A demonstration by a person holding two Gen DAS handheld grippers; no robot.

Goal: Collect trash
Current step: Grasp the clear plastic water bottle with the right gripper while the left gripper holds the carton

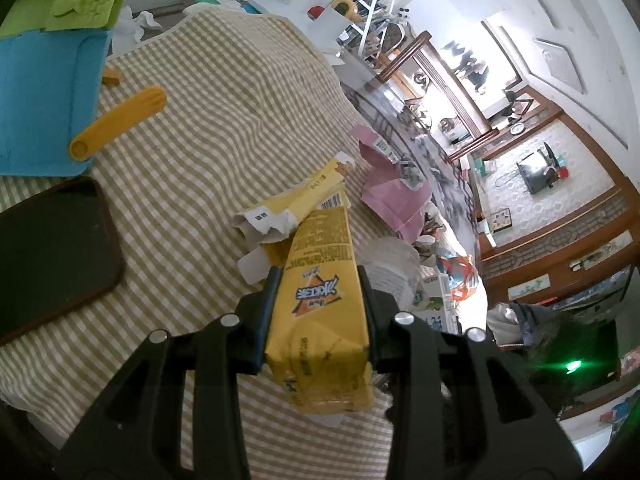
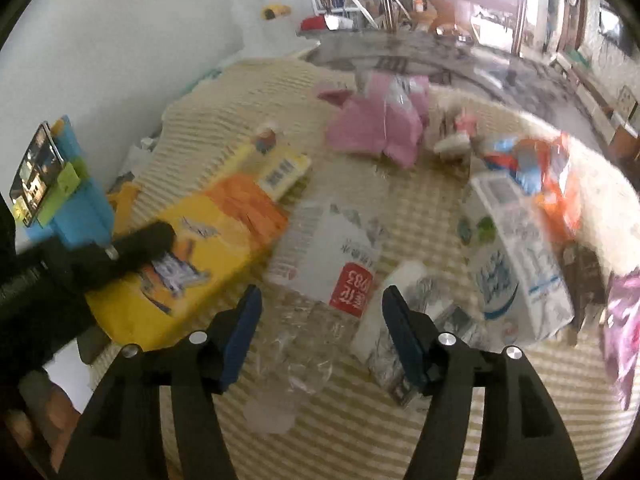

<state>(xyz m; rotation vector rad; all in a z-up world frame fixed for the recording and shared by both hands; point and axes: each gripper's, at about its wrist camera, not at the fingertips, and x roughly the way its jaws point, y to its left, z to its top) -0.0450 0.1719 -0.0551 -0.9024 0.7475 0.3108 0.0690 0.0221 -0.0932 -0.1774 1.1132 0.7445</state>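
Note:
My left gripper (image 1: 318, 308) is shut on a yellow drink carton (image 1: 320, 272), its pads pressing both long sides above the checked tablecloth (image 1: 192, 128). The right wrist view shows the same carton (image 2: 200, 248) at the left, with a black left finger (image 2: 148, 240) across it. My right gripper (image 2: 322, 304) stands open over a crushed clear plastic bottle (image 2: 336, 240) with a red label. The bottle lies on the cloth between the blue pads, which do not touch it.
A torn yellow box (image 1: 296, 204), pink paper (image 2: 380, 124), a white milk carton (image 2: 516, 264), an orange wrapper (image 2: 556, 176) and a small flattened carton (image 2: 400, 320) litter the cloth. A dark phone (image 1: 52, 252), a yellow tube (image 1: 120, 120) and a blue stand (image 1: 44, 92) sit left.

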